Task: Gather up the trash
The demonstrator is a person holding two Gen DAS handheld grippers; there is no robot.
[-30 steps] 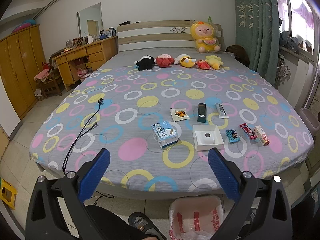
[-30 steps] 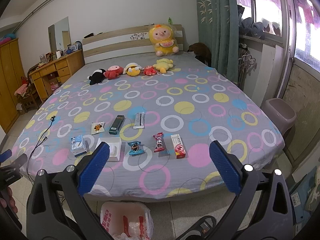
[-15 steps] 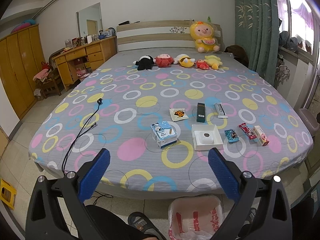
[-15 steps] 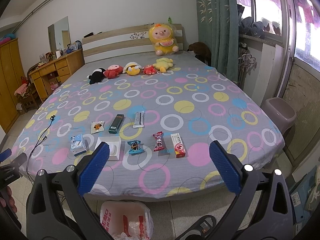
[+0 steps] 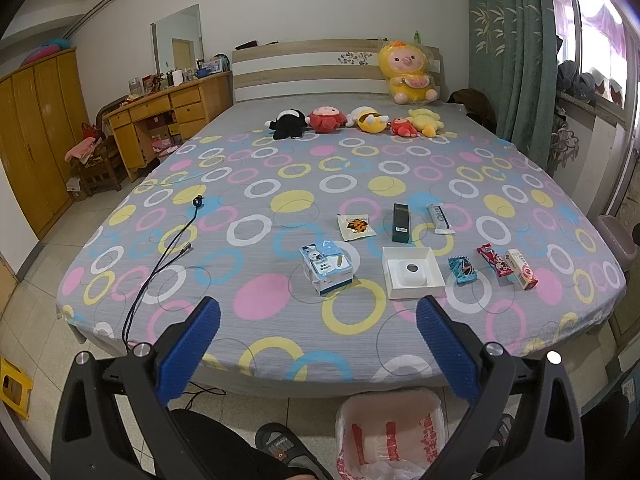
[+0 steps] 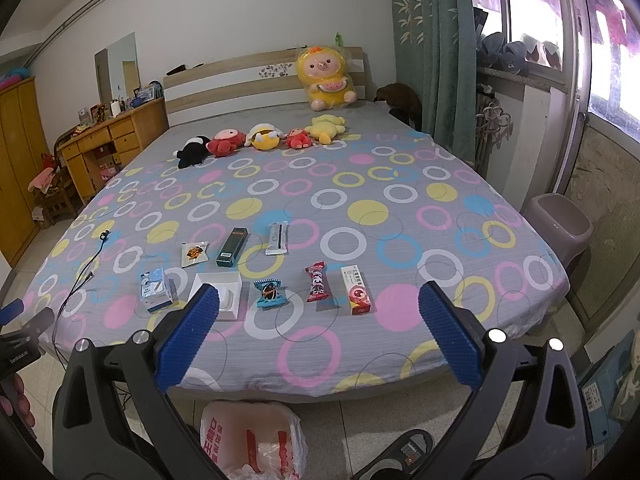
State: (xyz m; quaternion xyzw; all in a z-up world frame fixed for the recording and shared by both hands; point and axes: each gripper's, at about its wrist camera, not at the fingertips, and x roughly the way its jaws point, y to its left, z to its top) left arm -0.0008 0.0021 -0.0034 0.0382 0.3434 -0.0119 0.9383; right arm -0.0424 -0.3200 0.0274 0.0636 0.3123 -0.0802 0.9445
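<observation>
The left gripper (image 5: 318, 322) hangs off the foot of the bed with its blue-padded fingers (image 5: 188, 350) spread wide and nothing between them. The right gripper (image 6: 319, 320) is the same — fingers (image 6: 448, 340) wide apart, empty, held short of the mattress edge.

Directly below both, on the tiled floor against the bed's foot, stands a bin lined with a white-and-red plastic bag (image 5: 390, 432), its mouth open. A dark slipper (image 5: 286, 446) sits just beside it on the left, and another slipper (image 6: 404, 452) shows on its other side in the right view.

The trash lies on the circle-patterned bedsheet (image 5: 260, 292) near the foot edge, in two loose rows. In the nearer row, from left to right: a small blue-and-white carton (image 5: 326, 268), an open white box (image 5: 412, 272) with a rounded white insert, a teal snack wrapper (image 5: 462, 270), a red candy wrapper (image 5: 492, 260), and a red-and-white medicine box (image 5: 520, 268) just beside it. Behind them lie a white sachet with an orange print (image 5: 355, 226), a dark green box (image 5: 401, 222) and a white toothpaste tube (image 5: 439, 218), all apart from one another.

A black cable (image 5: 160, 268) trails across the left part of the sheet and over the edge. Far off near the headboard sits a row of plush toys (image 5: 356, 120), with a big yellow plush (image 5: 408, 68) leaning on the headboard. A grey bin (image 6: 560, 228) stands on the floor by the window side.
</observation>
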